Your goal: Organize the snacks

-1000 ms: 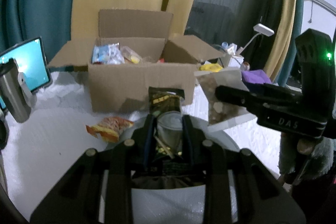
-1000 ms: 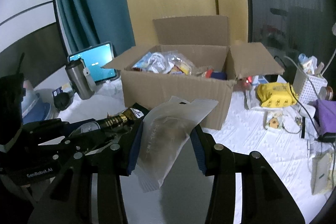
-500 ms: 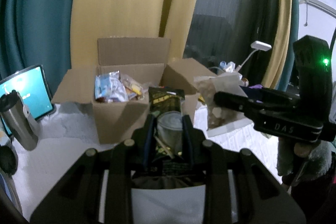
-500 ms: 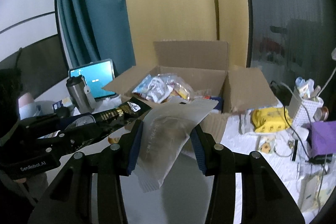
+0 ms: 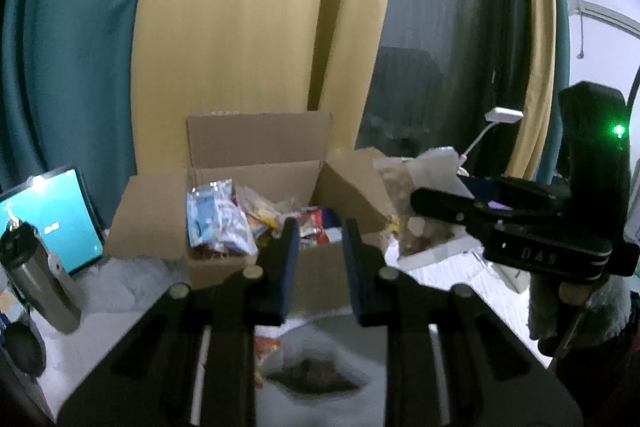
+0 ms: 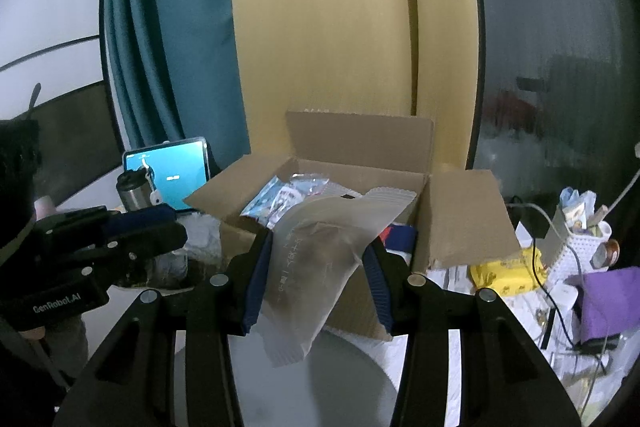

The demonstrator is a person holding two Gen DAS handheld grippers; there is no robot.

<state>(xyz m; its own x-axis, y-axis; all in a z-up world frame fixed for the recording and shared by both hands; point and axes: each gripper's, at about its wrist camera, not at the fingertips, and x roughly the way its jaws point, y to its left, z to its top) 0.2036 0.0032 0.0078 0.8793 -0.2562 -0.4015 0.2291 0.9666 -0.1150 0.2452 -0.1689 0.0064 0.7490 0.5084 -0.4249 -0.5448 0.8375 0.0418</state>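
Note:
An open cardboard box (image 5: 256,143) (image 6: 360,139) holds several snack packets (image 5: 216,215). My right gripper (image 6: 318,247) is shut on a translucent packet (image 6: 316,267) with brown contents, held up in front of the box. The left wrist view shows that gripper (image 5: 416,197) and its packet (image 5: 404,187) at the right, beside the box's right flap. My left gripper (image 5: 318,227) (image 6: 176,227) is also raised before the box, its jaws close together with nothing between them. Under it a blurred dark shape (image 5: 316,379) lies on a grey round surface, next to an orange packet (image 5: 266,345).
A lit tablet (image 5: 48,223) and a steel mug (image 5: 36,275) stand left of the box. On the right are a yellow pack (image 6: 504,271), a white basket (image 6: 580,239), a purple cloth (image 6: 608,295) and cables. Curtains hang behind the box.
Both grippers have risen, and I now see into the box from higher up. The dark packet with gold print that my left gripper held is gone from between its fingers.

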